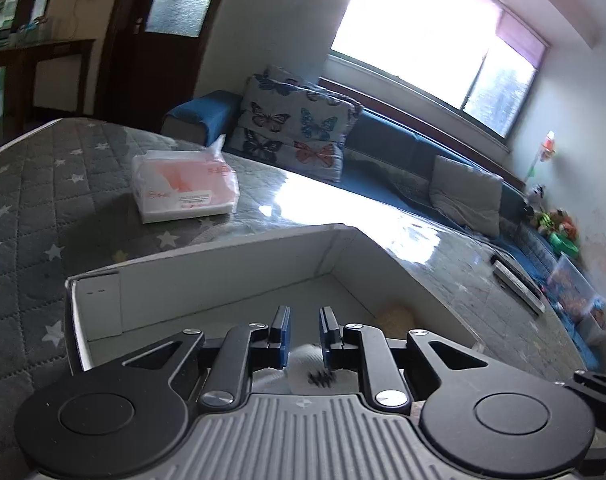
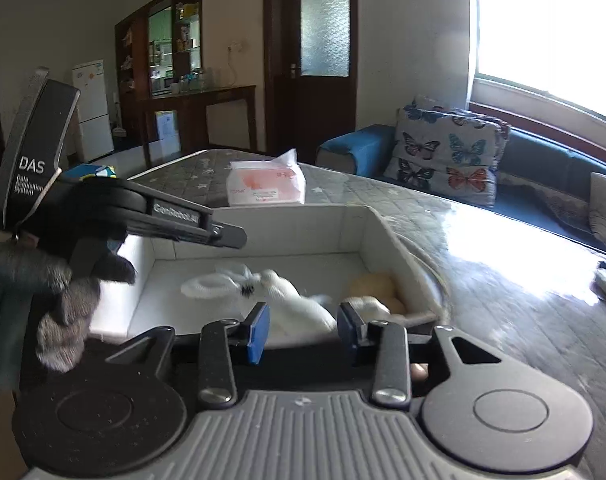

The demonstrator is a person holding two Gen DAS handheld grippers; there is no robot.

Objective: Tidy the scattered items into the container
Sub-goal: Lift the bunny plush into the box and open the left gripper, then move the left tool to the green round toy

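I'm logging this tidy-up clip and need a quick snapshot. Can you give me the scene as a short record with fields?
surface: quilted grey star-print table cover
container: white box, open top
in container: white sock with dark bow; a yellowish item
outside container: tissue pack on the table beyond the box
left gripper: open, over the box, nothing held
right gripper: open at the box's near edge, sock lying beyond the pads
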